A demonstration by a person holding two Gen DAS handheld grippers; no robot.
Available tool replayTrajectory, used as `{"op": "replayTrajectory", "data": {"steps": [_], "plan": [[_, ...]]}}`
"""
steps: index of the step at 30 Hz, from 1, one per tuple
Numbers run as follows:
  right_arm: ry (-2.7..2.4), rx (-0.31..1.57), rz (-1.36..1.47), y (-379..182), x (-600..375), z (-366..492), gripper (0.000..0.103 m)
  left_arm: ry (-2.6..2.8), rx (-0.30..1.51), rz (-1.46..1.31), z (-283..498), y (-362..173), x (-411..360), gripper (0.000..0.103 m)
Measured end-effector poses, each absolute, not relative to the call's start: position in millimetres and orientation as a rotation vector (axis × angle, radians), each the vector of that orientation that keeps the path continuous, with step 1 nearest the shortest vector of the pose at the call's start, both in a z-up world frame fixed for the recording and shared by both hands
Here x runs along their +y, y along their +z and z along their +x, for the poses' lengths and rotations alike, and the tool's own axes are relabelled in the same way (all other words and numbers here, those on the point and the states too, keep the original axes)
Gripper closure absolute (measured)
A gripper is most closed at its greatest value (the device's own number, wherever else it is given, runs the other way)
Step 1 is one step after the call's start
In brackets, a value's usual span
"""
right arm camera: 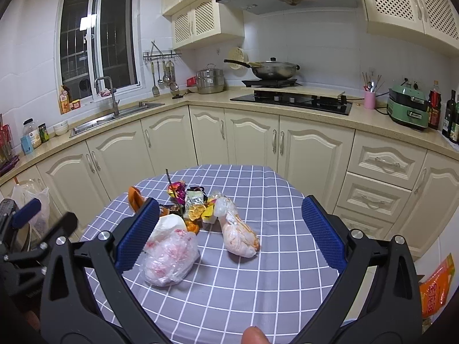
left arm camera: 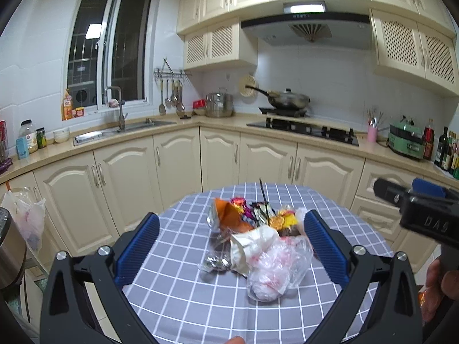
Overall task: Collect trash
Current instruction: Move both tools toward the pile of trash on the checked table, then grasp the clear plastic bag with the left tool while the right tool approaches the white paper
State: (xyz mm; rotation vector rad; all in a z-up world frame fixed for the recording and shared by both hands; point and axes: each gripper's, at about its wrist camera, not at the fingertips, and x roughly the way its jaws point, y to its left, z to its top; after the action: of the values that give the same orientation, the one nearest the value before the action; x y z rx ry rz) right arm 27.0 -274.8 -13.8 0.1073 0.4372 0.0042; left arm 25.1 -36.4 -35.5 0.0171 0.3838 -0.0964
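A pile of trash lies on a round table with a grey checked cloth (left arm camera: 178, 292) (right arm camera: 258, 286). It holds a crumpled clear plastic bag (left arm camera: 275, 269) (right arm camera: 169, 258), an orange wrapper (left arm camera: 229, 215), colourful snack wrappers (left arm camera: 258, 209) (right arm camera: 195, 203), a foil wrapper (left arm camera: 215, 262) and a twisted clear bag with pale contents (right arm camera: 238, 235). My left gripper (left arm camera: 232, 246) is open above the pile, empty. My right gripper (right arm camera: 229, 229) is open above the table, empty; it also shows in the left wrist view (left arm camera: 421, 209) at the right edge.
Cream kitchen cabinets and a counter curve behind the table, with a sink (left arm camera: 114, 134), a hob with a wok (left arm camera: 289, 100) and bottles at the right. A plastic bag (left arm camera: 25, 218) hangs at the left. An orange packet (right arm camera: 436, 286) lies low at the right.
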Motion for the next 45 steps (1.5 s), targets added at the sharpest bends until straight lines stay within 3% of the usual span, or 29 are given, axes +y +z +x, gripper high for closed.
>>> {"op": "replayTrajectory", "data": {"steps": [18,19,21,25,36,38,41,45], "plan": [[-0.060,0.631,0.171,-93,-317,59,0.006,-0.191,0.691,0.206,121,-157,-109,0.005],[-0.057,0.640,0.171,-97,-318,61,0.006,-0.201,0.711,0.200,124,-162,-111,0.013],[-0.049,0.660,0.170,-102,-315,63,0.006,-0.237,0.739,0.152,127,-165,-107,0.045],[-0.005,0.683,0.168,-109,-305,64,0.006,-0.283,0.750,0.066,120,-161,-91,0.055],[0.129,0.746,0.134,-118,-252,74,0.006,-0.333,0.746,-0.045,73,-159,-41,0.056],[0.156,0.764,0.131,-123,-240,78,0.006,-0.342,0.747,-0.024,65,-160,-35,0.052],[0.194,0.781,0.130,-124,-226,83,0.006,-0.324,0.748,0.022,59,-163,-27,0.034],[0.294,0.799,0.139,-120,-204,98,0.006,-0.334,0.756,-0.007,57,-169,-13,0.033]]}}
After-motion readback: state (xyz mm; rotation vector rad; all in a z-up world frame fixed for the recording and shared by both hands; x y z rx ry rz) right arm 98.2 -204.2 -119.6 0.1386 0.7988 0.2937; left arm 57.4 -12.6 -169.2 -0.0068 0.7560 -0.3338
